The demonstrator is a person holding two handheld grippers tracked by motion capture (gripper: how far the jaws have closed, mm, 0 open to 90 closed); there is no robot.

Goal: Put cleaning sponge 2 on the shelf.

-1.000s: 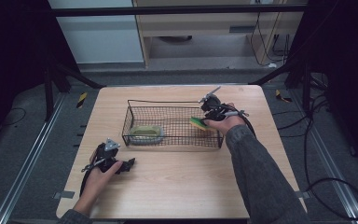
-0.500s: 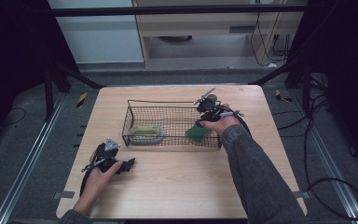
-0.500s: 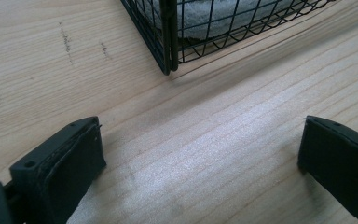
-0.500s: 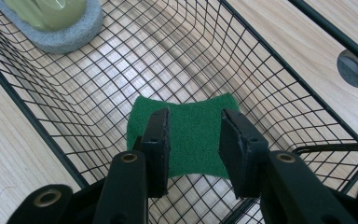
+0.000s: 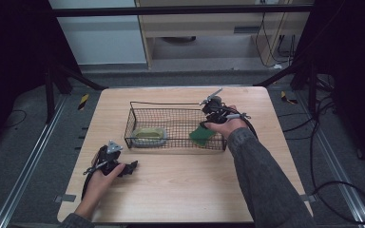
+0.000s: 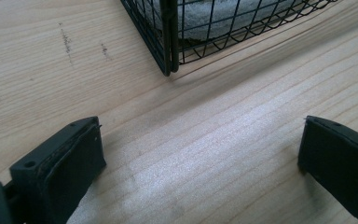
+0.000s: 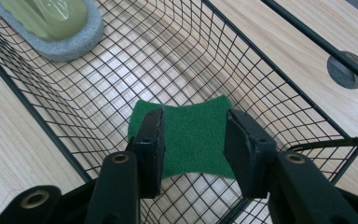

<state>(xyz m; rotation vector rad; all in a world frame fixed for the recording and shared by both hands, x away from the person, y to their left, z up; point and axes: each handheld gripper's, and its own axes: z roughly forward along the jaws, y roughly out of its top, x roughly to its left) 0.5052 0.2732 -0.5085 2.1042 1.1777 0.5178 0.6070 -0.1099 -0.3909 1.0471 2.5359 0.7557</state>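
A black wire basket (image 5: 176,105) stands mid-table. Inside it, at the right end, a green scouring pad (image 5: 201,136) lies low on the mesh floor. My right gripper (image 5: 204,127) reaches down into the basket. In the right gripper view the pad (image 7: 191,116) sits pinched between the fingertips (image 7: 195,140), its edges bowed inward. These jaws have just been opening a little, with the pad still between them. My left gripper (image 5: 131,166) rests on the table in front of the basket's left corner, open (image 6: 200,154), with bare wood between its jaws.
A grey oval sponge with a yellow-green top (image 5: 148,135) lies at the basket's left end, also seen far off (image 7: 51,23). The basket's corner (image 6: 168,42) stands just ahead of the left gripper. A round grey plug (image 7: 345,70) sits in the tabletop beyond the basket.
The right gripper has brought the green pad down from rim height to the basket floor near the front wall. The left hand has not moved.
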